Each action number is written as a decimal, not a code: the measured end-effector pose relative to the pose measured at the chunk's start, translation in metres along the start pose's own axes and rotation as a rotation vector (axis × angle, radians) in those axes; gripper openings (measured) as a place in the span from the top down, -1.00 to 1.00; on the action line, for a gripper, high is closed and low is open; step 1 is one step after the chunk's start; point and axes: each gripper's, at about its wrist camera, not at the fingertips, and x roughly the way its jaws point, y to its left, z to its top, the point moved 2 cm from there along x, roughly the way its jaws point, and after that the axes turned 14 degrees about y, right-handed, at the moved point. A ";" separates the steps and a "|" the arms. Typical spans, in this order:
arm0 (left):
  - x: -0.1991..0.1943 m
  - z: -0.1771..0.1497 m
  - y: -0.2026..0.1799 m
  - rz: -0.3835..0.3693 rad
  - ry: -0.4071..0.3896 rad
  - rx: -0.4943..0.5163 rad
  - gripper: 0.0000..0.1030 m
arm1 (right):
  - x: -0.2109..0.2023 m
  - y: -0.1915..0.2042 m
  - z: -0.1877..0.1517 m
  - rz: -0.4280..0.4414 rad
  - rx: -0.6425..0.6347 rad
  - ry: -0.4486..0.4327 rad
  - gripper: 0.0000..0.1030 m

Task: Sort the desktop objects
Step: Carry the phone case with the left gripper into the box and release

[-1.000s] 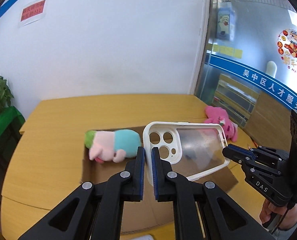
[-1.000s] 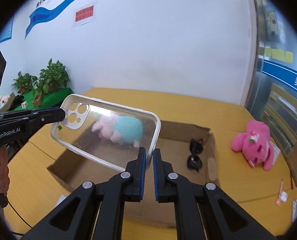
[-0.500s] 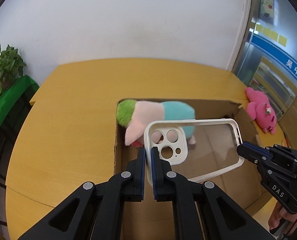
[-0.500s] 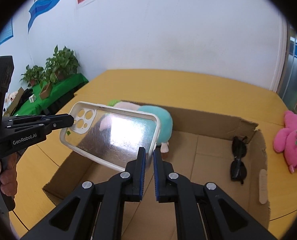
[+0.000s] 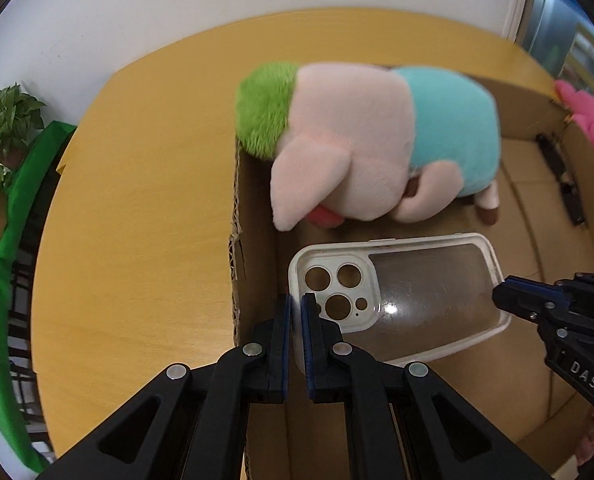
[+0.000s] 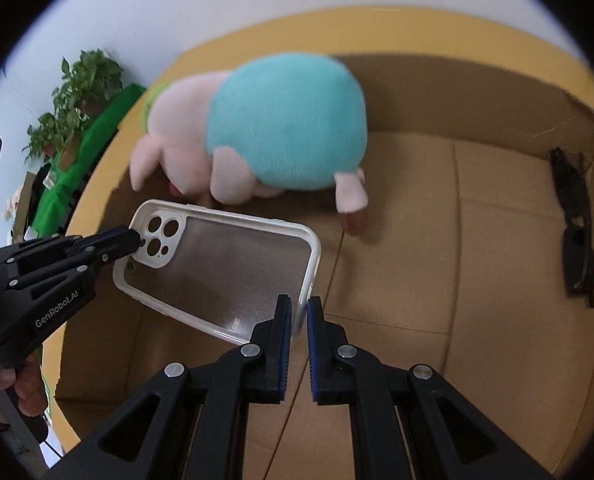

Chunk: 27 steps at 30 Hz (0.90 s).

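Left gripper (image 5: 296,312): matte black, angular fingers with blue pads, silver screws, triangular cut-outs, white "GenRobot.AI" marking. Right gripper (image 6: 299,314): identical construction, marked "DAS". Bare skin of the left hand (image 6: 13,390) shows at its grip.

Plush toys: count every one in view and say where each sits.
2. The pig plush toy lies inside the cardboard box at its far left corner. A pink plush toy lies outside the box on the table, cropped at the frame edge; others may be hidden.
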 end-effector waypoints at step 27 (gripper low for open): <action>-0.176 -0.167 -0.023 -0.212 -0.653 -0.157 -0.78 | -0.161 0.017 -0.148 -0.170 -0.056 -0.522 -0.61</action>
